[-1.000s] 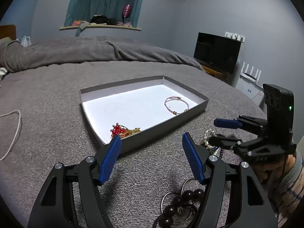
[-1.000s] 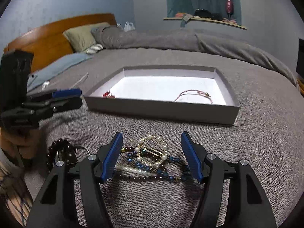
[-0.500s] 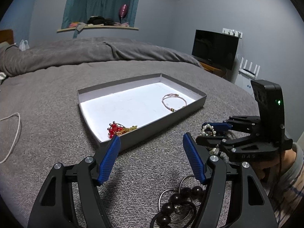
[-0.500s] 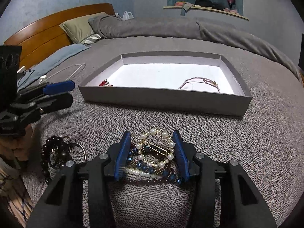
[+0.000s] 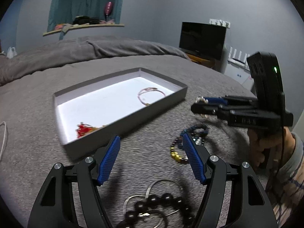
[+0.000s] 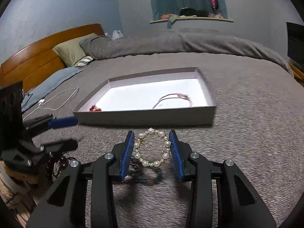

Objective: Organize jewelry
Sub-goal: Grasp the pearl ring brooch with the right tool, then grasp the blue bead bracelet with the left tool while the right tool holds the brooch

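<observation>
The pearl clip point(image 6: 151, 148) is sitting pinched between the right gripper's point(image 6: 152, 150) pads, lifted off the bed, with the tray point(image 6: 144, 116) just ahead. Carrying it level over the near wall before releasing seems wise. The left gripper point(image 5: 152, 158) is hovering wide, empty, beads point(image 5: 159, 207) beneath it.

trays: 1 point(image 6: 148, 116) | pieces in tray: 2, pink bracelet point(image 5: 150, 96), red ornament point(image 5: 83, 130) | pearl clips: 1 point(image 6: 152, 147) | dark bead bracelets: 1 point(image 5: 161, 205) | grippers: 2
</observation>
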